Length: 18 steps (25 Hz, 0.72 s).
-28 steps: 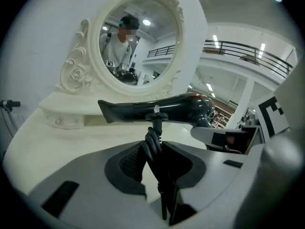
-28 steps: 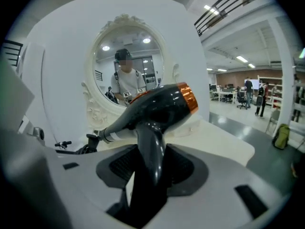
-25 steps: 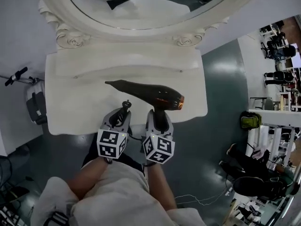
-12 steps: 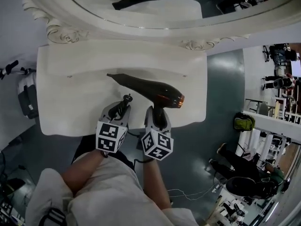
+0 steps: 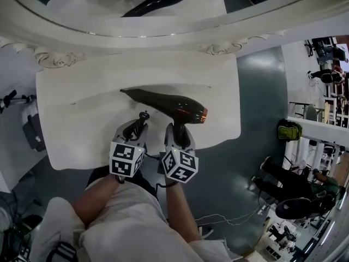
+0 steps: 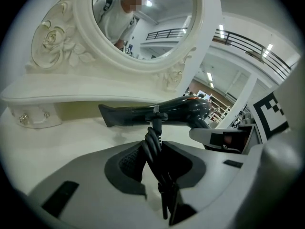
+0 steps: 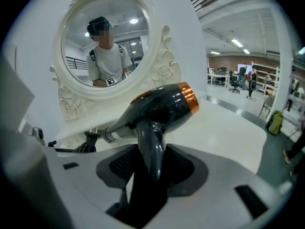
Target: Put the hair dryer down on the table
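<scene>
- two jaws of the right gripper pinch the handle of the glossy black hair dryer (orange ring at its rear).
- left gripper clamps the bundled black cord.
- dryer lies level over the white dressing table; contact unclear.

The hair dryer was glossy black with a copper-orange band at its rear end. Its cord was black. The surface was cream-white. So was the mirror frame, which bore carved rose and scroll relief. The left gripper and right gripper were light grey with dark grey pads. Their cubes carried black-and-white square markers. The floor was dark grey-green.
</scene>
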### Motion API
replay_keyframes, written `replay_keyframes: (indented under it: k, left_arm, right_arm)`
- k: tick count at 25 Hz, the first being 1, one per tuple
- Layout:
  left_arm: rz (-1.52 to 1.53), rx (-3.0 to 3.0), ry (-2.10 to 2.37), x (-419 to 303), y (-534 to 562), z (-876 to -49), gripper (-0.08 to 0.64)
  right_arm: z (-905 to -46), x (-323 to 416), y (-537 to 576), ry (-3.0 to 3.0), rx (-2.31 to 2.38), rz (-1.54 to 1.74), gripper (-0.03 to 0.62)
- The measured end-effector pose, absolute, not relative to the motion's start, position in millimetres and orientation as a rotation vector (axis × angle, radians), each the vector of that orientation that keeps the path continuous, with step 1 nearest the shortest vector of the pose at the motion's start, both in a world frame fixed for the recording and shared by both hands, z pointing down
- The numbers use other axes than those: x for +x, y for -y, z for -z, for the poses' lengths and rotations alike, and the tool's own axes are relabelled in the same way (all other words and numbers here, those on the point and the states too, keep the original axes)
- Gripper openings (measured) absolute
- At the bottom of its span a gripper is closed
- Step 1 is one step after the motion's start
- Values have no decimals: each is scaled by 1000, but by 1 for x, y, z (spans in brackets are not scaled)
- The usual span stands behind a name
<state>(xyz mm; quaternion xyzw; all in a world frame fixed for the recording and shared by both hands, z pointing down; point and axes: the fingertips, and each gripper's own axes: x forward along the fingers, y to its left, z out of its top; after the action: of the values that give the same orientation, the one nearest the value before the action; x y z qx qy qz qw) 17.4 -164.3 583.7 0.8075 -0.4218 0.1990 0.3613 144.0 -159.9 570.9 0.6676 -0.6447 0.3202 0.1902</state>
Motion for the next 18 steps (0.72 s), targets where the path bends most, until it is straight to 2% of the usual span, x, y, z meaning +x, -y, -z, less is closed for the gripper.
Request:
replay_keyframes:
  k: [18]
  left_arm:
    - [-538,2043,1114,7,177,-599,101]
  right_arm:
    - [-602,143,172,1783,1836,-1016,195]
